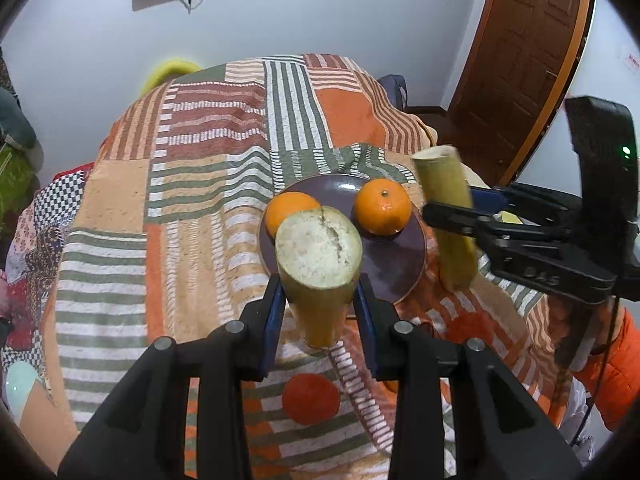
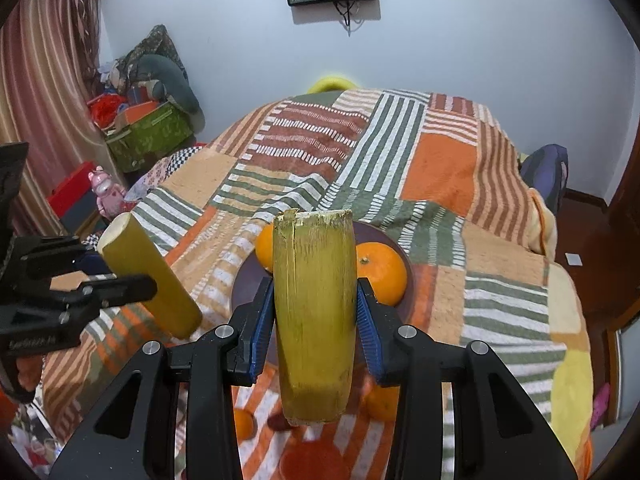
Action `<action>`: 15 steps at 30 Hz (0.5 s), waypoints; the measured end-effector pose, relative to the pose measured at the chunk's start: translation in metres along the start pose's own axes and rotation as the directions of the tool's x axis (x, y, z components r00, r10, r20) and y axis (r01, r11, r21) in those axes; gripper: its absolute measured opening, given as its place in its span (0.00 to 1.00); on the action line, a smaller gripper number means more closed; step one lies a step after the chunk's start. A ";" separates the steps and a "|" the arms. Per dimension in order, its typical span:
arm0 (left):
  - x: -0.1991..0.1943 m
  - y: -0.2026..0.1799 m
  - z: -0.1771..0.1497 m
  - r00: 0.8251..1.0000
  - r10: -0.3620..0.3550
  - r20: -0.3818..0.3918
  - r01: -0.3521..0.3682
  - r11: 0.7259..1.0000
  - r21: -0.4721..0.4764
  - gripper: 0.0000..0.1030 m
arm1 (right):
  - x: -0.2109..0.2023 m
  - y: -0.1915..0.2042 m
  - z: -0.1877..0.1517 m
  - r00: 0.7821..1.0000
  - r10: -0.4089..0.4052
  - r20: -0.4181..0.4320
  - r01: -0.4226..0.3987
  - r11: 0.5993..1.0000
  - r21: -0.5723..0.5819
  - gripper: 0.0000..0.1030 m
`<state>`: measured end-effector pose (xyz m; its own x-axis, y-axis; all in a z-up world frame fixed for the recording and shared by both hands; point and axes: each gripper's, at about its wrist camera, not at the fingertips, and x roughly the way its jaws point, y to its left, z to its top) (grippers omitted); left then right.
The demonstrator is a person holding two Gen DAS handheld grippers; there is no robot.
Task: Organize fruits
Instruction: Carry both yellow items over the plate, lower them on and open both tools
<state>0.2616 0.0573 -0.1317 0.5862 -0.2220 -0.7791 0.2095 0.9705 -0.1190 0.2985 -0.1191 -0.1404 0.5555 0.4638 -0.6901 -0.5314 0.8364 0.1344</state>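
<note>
Patchwork striped blanket [image 1: 192,200] (pale walls [image 1: 280,20] behind)

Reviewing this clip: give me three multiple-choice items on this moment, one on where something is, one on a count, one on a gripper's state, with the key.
1. Where do the whole oranges ahead of the grippers lie?
A. on the dark purple plate
B. in a basket
C. on the floor

2. How many oranges are on that plate?
A. one
B. two
C. four

3. What is the left gripper doing?
A. hanging open
B. shut on an orange
C. shut on a sugarcane piece

Key:
1 A, both sit on the plate.
2 B, one orange and another partly hidden.
3 C, the left gripper clamps a sugarcane piece; the right gripper clamps its own piece.
</note>
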 end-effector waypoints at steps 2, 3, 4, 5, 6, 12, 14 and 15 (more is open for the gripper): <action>0.009 -0.001 0.002 1.000 -0.008 -0.009 0.008 1.000 0.001 0.33 | 0.011 -0.002 0.004 1.000 0.005 -0.014 -0.005 1.000 0.002 0.35; 0.013 -0.002 0.004 1.000 -0.009 -0.013 0.009 1.000 0.005 0.33 | 0.015 -0.003 0.006 1.000 0.005 -0.021 -0.005 1.000 0.002 0.35; 0.018 -0.004 0.006 1.000 -0.007 -0.016 0.007 1.000 0.010 0.33 | 0.021 -0.003 0.007 1.000 0.005 -0.028 -0.005 1.000 0.002 0.35; 0.022 -0.005 0.008 1.000 -0.006 -0.018 0.006 1.000 0.016 0.33 | 0.024 -0.004 0.009 0.999 0.005 -0.033 -0.005 1.000 0.000 0.35; 0.025 -0.006 0.009 1.000 -0.006 -0.021 0.007 1.000 0.022 0.33 | 0.028 -0.004 0.010 0.999 0.004 -0.038 -0.004 1.000 -0.001 0.35; 0.051 -0.009 0.021 0.999 -0.025 -0.044 0.026 0.999 0.026 0.33 | 0.053 -0.007 0.015 0.997 0.002 -0.077 -0.003 1.000 -0.010 0.35; 0.059 -0.008 0.024 0.998 -0.030 -0.049 0.031 0.999 0.014 0.33 | 0.059 -0.009 0.015 0.996 0.000 -0.087 -0.001 1.000 -0.011 0.35; 0.062 -0.006 0.025 0.998 -0.035 -0.051 0.036 0.999 0.009 0.33 | 0.061 -0.010 0.015 0.996 0.002 -0.094 -0.003 1.000 -0.013 0.35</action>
<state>0.3164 0.0349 -0.1636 0.5382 -0.2510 -0.8046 0.2368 0.9612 -0.1414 0.3471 -0.0952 -0.1734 0.4918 0.4362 -0.7535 -0.5414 0.8310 0.1277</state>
